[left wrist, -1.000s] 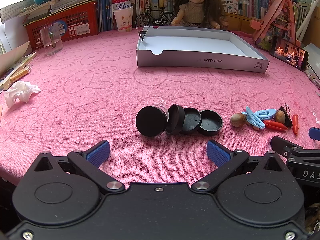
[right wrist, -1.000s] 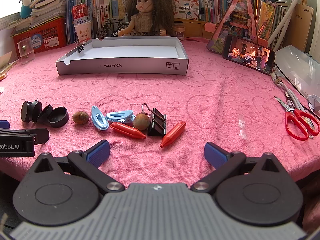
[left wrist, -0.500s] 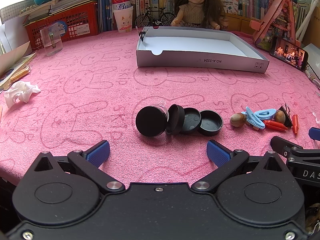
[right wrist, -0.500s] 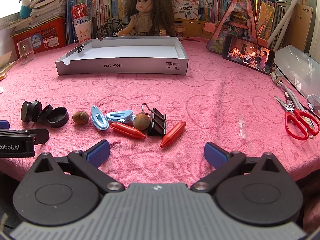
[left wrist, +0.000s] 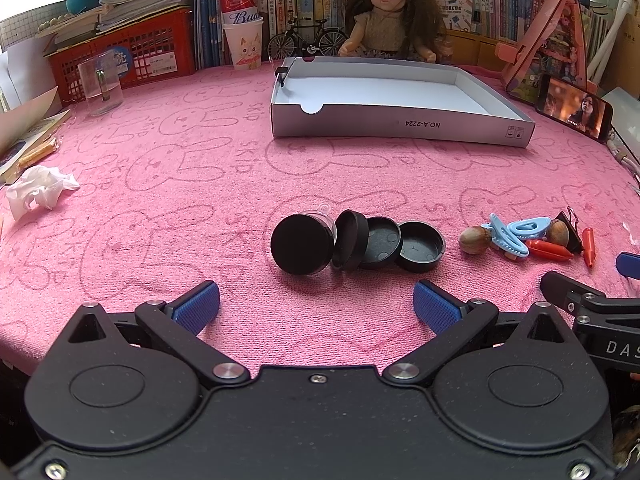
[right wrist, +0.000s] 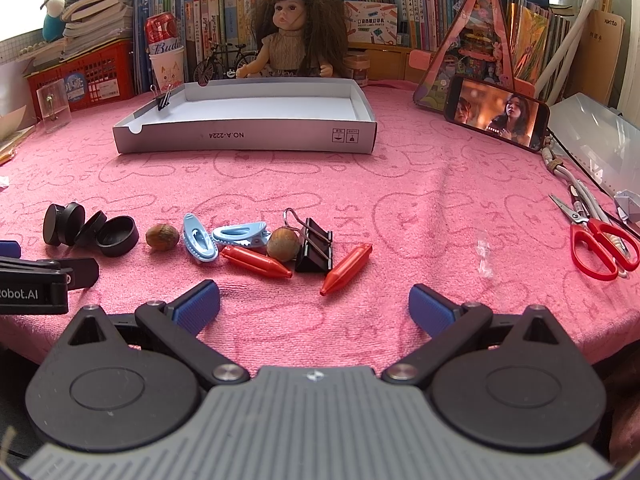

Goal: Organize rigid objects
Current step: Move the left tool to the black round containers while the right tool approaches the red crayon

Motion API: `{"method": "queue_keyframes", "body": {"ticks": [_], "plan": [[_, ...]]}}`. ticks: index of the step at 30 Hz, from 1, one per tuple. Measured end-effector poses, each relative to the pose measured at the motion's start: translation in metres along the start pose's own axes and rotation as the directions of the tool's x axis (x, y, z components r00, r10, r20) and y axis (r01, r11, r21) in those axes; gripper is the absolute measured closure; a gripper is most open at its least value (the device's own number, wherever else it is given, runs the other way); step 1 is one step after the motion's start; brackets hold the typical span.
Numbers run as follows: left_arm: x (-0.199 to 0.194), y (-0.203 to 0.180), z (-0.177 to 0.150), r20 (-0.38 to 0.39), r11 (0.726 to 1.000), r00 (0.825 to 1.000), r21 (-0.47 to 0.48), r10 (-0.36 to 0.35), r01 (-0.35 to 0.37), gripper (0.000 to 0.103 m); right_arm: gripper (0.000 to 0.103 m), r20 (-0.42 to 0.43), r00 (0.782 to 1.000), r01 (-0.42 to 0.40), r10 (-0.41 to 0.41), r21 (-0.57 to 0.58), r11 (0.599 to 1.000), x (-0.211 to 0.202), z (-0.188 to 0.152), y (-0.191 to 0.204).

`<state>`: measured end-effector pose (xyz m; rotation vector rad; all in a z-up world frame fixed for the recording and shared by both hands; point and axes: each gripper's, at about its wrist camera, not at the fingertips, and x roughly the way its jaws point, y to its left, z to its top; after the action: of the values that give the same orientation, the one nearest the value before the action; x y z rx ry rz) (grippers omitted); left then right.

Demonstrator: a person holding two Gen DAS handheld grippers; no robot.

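A row of black round caps (left wrist: 356,240) (right wrist: 92,230) lies on the pink cloth just beyond my left gripper (left wrist: 316,306), which stands open and empty. To their right sit two nuts (right wrist: 162,237), two blue hair clips (right wrist: 199,242), two red pen-like caps (right wrist: 256,262) and a black binder clip (right wrist: 315,245). This cluster is in front of my right gripper (right wrist: 314,304), also open and empty. A shallow white box (left wrist: 400,128) (right wrist: 248,138) rests farther back, with a small binder clip (right wrist: 164,100) on its left rim.
Red scissors (right wrist: 600,244) and a cable lie at the right edge. A phone (right wrist: 496,114) leans on a pink stand. A doll (right wrist: 296,36), a cup (left wrist: 244,46), a red basket (left wrist: 132,52), a clear beaker (left wrist: 100,88) and crumpled tissue (left wrist: 38,192) ring the cloth.
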<state>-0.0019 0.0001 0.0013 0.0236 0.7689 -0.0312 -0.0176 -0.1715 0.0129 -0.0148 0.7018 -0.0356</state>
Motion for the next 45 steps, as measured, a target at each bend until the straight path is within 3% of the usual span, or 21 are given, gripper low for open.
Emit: {"method": "queue_keyframes", "body": {"ticks": [4, 7, 15, 20, 25, 31, 45], "plan": [[0.001, 0.001, 0.001, -0.001, 1.0, 1.0, 0.007, -0.008, 0.008, 0.001, 0.0, -0.003, 1.0, -0.01, 0.01, 0.004, 1.0, -0.001, 0.001, -0.002], [-0.001, 0.002, 0.002, 0.009, 1.0, 1.0, 0.011, -0.025, 0.025, 0.007, 0.0, 0.025, 0.999, -0.035, 0.034, 0.016, 0.999, -0.006, 0.003, -0.005], [-0.012, 0.011, 0.003, 0.072, 0.995, 0.993, -0.007, -0.094, 0.095, 0.041, 0.017, 0.091, 0.995, -0.033, 0.034, -0.011, 0.999, -0.011, 0.013, -0.006], [-0.015, 0.021, 0.006, 0.115, 0.997, 0.991, -0.036, -0.062, 0.066, 0.059, 0.033, 0.105, 0.994, -0.021, 0.019, 0.013, 1.0, -0.01, 0.016, -0.012], [-0.012, 0.027, 0.006, 0.118, 0.999, 0.993, -0.027, -0.028, 0.032, 0.061, 0.047, 0.097, 0.995, -0.019, 0.017, 0.017, 1.0, -0.011, 0.014, -0.019], [-0.009, 0.028, 0.005, 0.126, 0.999, 0.992, -0.032, -0.016, 0.02, 0.061, 0.05, 0.087, 0.995, -0.05, 0.052, -0.028, 0.998, -0.014, 0.008, -0.025], [-0.004, 0.036, 0.008, 0.127, 0.997, 0.991, -0.066, 0.037, -0.029, 0.063, 0.073, 0.049, 0.999, 0.02, -0.021, 0.006, 1.0, -0.005, 0.006, -0.037]]}}
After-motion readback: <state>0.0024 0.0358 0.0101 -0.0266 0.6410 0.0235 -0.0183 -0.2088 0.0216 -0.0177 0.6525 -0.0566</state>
